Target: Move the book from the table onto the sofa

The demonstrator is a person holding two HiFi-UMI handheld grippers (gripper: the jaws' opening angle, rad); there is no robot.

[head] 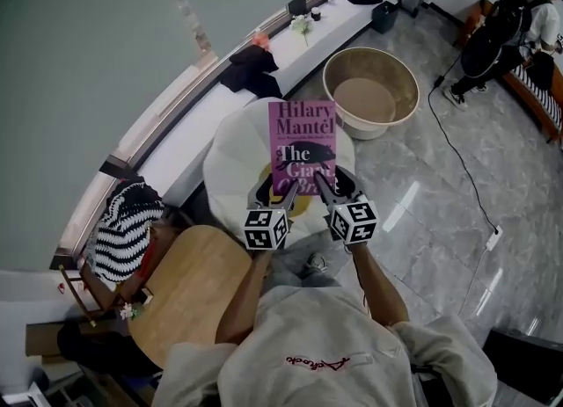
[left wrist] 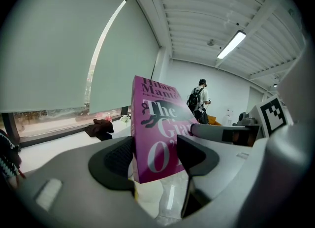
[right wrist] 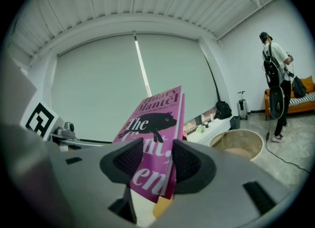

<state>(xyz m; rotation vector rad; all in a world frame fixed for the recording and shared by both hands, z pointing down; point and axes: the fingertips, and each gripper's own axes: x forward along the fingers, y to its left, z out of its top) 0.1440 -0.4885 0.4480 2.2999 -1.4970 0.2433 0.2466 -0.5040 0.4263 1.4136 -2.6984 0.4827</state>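
A magenta paperback book (head: pixel 302 145) with white title print is held up in the air, cover facing me, above the round white table (head: pixel 230 168). My left gripper (head: pixel 274 192) is shut on the book's lower left edge (left wrist: pixel 147 143). At the lower right edge of the book (right wrist: pixel 155 138) my right gripper (head: pixel 327 187) is shut too. Both sets of pads clamp the cover from front and back. An orange sofa (right wrist: pixel 295 94) stands far off at the right wall.
A large round beige tub (head: pixel 374 89) sits on the floor just beyond the table. A long white window ledge (head: pixel 290 40) carries dark clothes and small items. A wooden chair (head: pixel 189 287) is at my left. A person with a backpack (head: pixel 510 27) stands near the sofa.
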